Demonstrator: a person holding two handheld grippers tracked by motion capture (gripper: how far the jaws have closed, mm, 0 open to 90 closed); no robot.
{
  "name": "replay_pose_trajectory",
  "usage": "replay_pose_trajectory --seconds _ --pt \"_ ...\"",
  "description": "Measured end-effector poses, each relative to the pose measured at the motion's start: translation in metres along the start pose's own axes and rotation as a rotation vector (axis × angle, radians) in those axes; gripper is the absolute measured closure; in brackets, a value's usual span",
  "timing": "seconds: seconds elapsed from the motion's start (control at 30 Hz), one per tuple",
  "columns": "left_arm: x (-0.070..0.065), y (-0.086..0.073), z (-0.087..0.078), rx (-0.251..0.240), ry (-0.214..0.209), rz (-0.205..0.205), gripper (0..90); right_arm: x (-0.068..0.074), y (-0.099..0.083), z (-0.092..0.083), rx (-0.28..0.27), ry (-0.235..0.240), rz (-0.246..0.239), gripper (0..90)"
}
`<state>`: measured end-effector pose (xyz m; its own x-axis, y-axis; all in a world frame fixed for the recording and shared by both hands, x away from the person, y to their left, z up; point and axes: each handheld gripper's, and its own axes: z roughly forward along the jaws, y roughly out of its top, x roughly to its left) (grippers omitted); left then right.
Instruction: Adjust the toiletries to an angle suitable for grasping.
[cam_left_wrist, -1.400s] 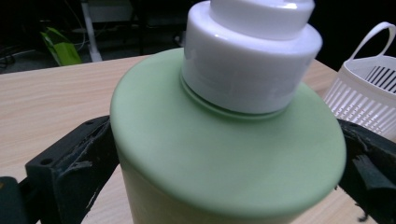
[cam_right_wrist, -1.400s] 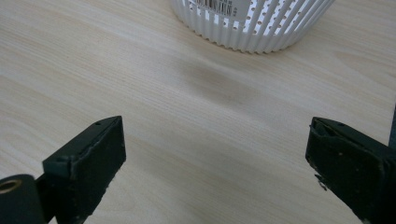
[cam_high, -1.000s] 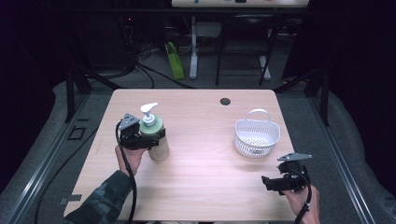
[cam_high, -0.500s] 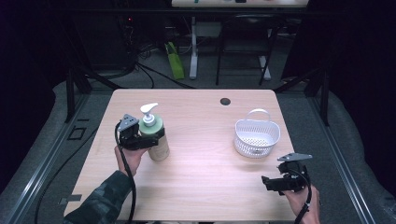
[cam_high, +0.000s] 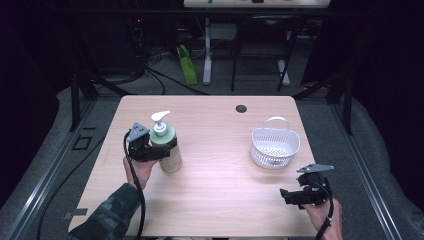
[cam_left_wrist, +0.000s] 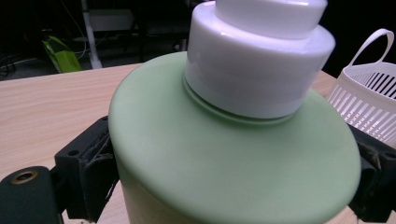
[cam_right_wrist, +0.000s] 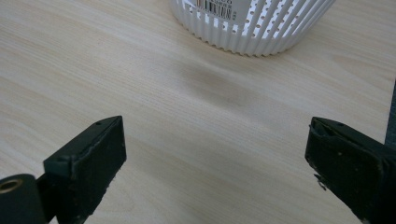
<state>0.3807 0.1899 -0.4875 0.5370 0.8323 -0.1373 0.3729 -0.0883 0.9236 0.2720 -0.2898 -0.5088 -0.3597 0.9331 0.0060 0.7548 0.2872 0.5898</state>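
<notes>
High view shows the left gripper (cam_high: 162, 151) clamped around the body of a soap bottle (cam_high: 169, 147) that stands on the left half of the desk (cam_high: 215, 195), while the white basket (cam_high: 275, 146) sits well apart toward the right, so the basket lies across the desk to the bottle's right and slightly nearer the far edge. If the work in hand is to carry the bottle to that basket, the move would be a sideways travel with the bottle's long axis kept vertical, and the left hand is the one already placed to do it. The right gripper (cam_high: 292, 196) rests near the front right corner of the desk, just in front of the basket, nearer to it than the left one is. The right gripper view has its two jaws spread wide with bare wood between them and the basket's slotted wall (cam_right_wrist: 252, 25) ahead. In the left gripper view the jaws press on either side of the bottle's pale green shoulder (cam_left_wrist: 233, 158), with the basket's rim and handle (cam_left_wrist: 373, 70) seen beyond on the right. The bottle is round and squat, pale green fading to cream lower down, with a broad white collar and a white pump head (cam_high: 160, 118) whose spout points roughly leftward in the high view.
</notes>
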Motion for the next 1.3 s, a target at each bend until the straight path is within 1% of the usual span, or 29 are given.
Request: replay_pose_trajectory --seconds 0.27,0.33,0.57,0.67,0.7,0.73,0.8,0.87,1.13,1.2,1.27,1.3 --pt "-0.005 0.000 0.001 0.010 -0.016 0.011 8.8 0.000 0.000 0.000 0.003 0.000 0.000 4.7" --pt "-0.007 0.000 0.002 0.006 -0.021 0.007 8.8 0.000 0.000 0.000 0.003 -0.001 0.000 4.7" --pt "-0.013 0.000 0.003 0.013 -0.042 0.019 8.8 0.000 0.000 0.000 0.006 -0.002 -0.003 4.8" --pt "-0.017 0.000 0.005 0.016 -0.059 0.027 8.8 -0.001 0.000 0.001 0.008 -0.002 -0.003 4.8" --pt "-0.017 0.000 0.005 0.016 -0.059 0.027 8.8 -0.001 0.000 0.001 0.008 -0.002 -0.003 4.8" --pt "-0.020 0.000 0.005 0.016 -0.071 0.033 8.8 0.000 0.000 0.001 0.011 0.001 -0.003 4.8" --pt "-0.021 0.000 0.006 0.020 -0.075 0.039 8.8 0.000 0.000 0.001 0.011 -0.003 -0.004 4.8" --pt "-0.025 0.000 0.007 0.021 -0.094 0.045 8.8 0.000 0.000 0.002 0.013 0.001 -0.006 4.8" --pt "-0.031 0.000 0.010 0.026 -0.115 0.055 8.8 0.000 0.000 0.002 0.015 0.002 -0.004 4.9" --pt "-0.034 0.000 0.012 0.021 -0.130 0.054 8.8 0.000 0.000 0.002 0.015 0.002 -0.005 4.9" --pt "-0.036 -0.001 0.012 0.019 -0.134 0.057 8.8 0.000 0.000 0.002 0.016 0.000 -0.005 4.9" --pt "-0.038 -0.001 0.013 0.021 -0.140 0.059 8.8 0.000 0.000 0.002 0.016 0.003 -0.002 4.9"
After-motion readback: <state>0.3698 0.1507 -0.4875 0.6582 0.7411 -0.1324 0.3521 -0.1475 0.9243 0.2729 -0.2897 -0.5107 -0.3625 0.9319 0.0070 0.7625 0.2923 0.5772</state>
